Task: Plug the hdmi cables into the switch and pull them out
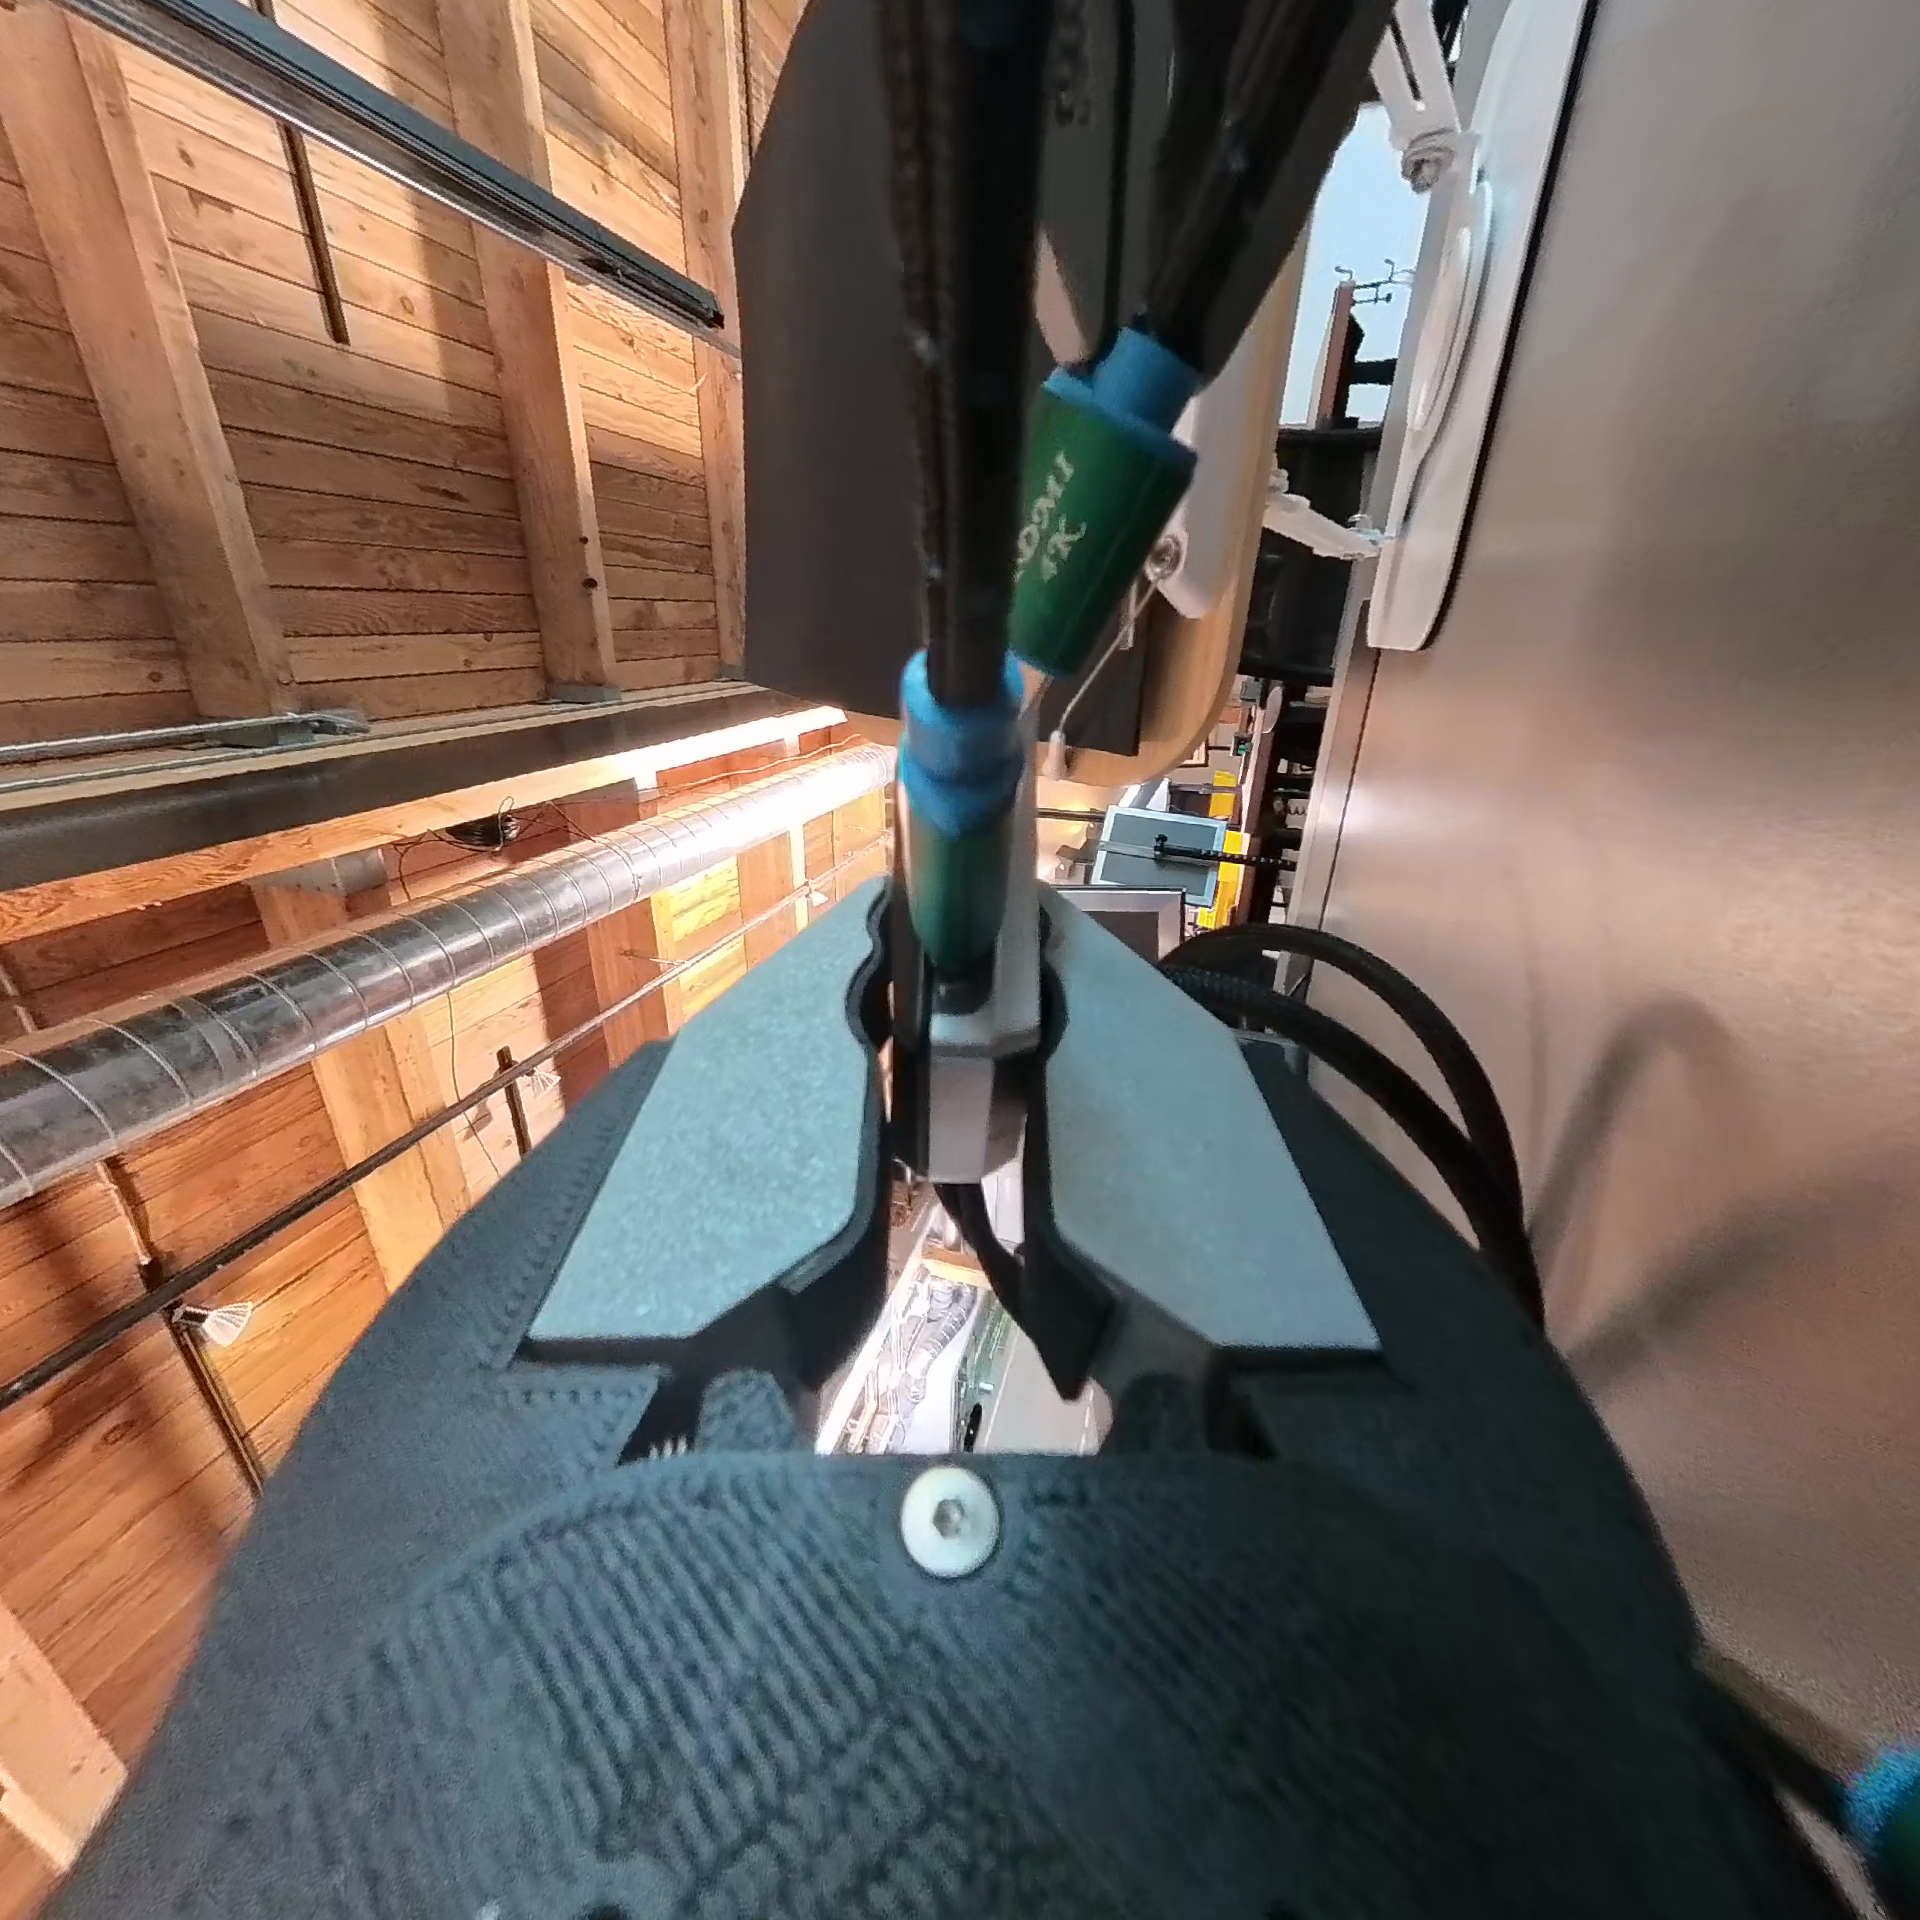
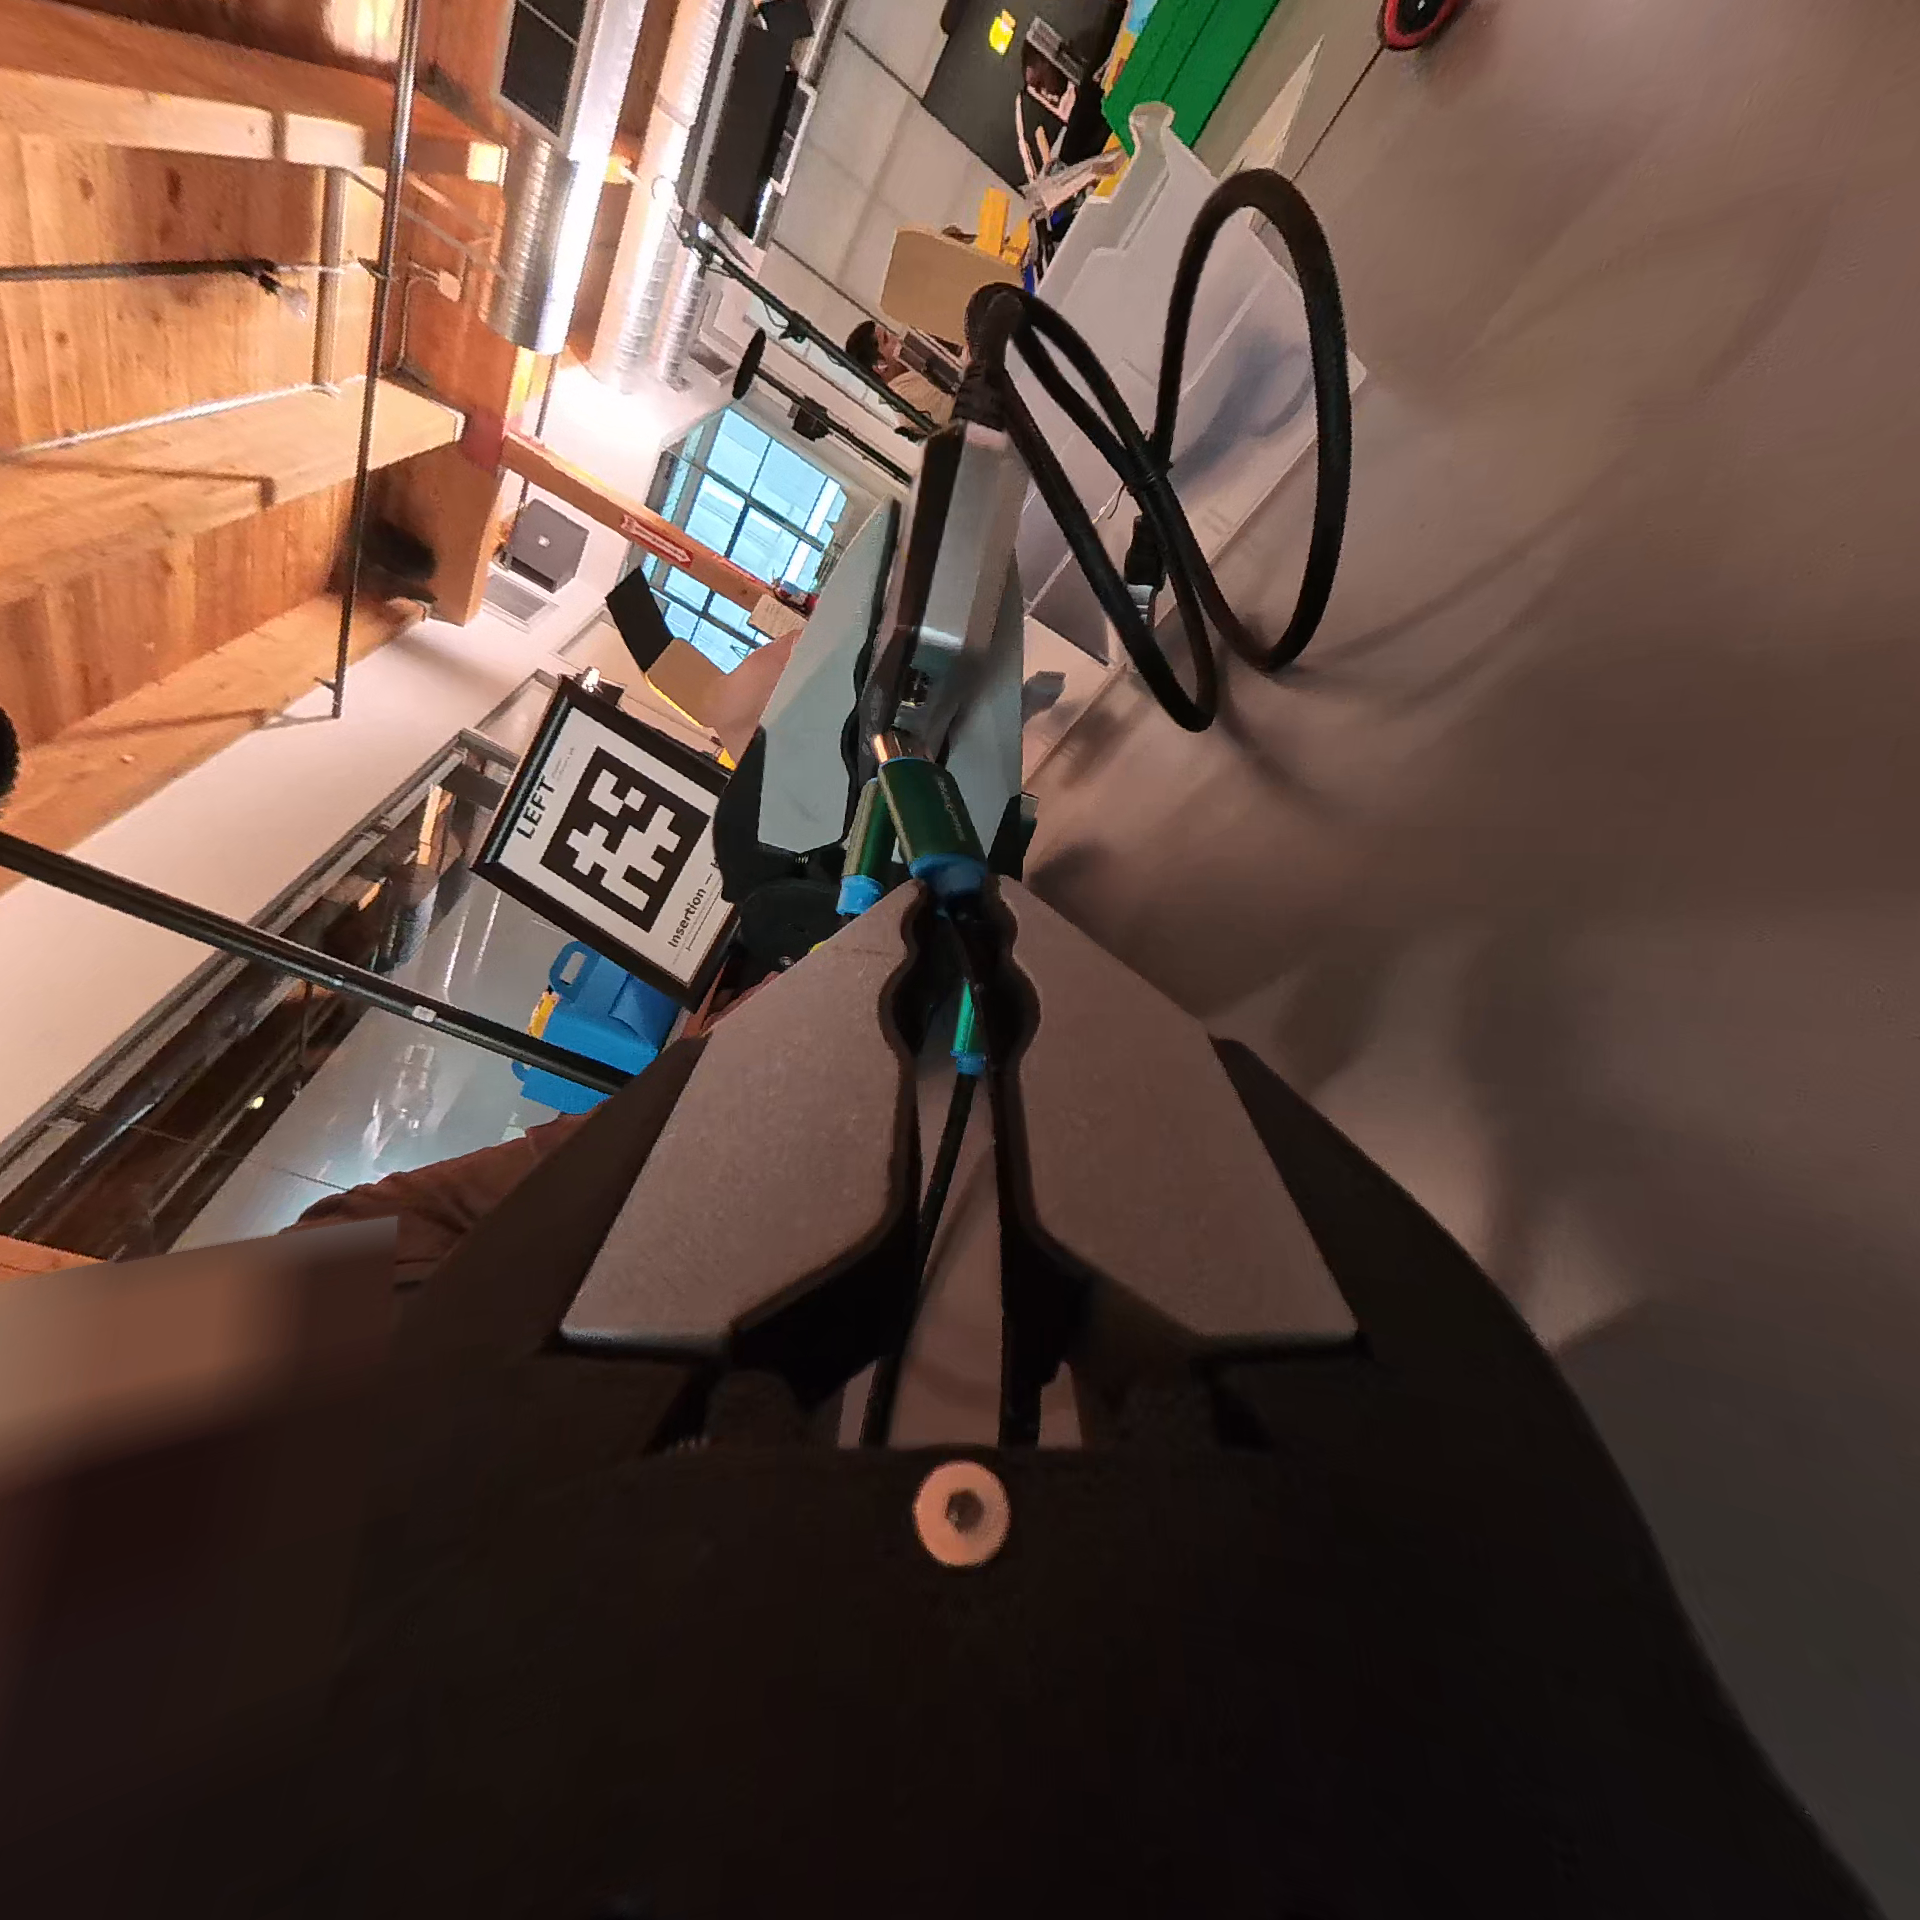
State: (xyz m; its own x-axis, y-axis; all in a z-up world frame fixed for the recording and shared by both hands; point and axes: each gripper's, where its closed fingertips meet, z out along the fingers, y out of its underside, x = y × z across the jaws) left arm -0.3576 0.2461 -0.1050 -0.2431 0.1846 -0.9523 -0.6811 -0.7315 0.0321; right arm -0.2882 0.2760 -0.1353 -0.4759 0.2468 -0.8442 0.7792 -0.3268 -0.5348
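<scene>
My left gripper is shut on the small silver HDMI switch and holds it off the grey table. One green HDMI plug with a blue collar sits in the switch. My right gripper is shut on the blue collar of a second green HDMI plug. That plug's metal tip is bare and just outside the switch. In the left wrist view this second plug hangs tilted from the right gripper's dark fingers, apart from the switch.
A black braided cable loops from the switch's far end onto the grey table; the loop also shows in the left wrist view. A black-and-white marker card sits on the left gripper. White trays stand beyond. The gap from one gripper's tips to the other's is roughly 9 cm.
</scene>
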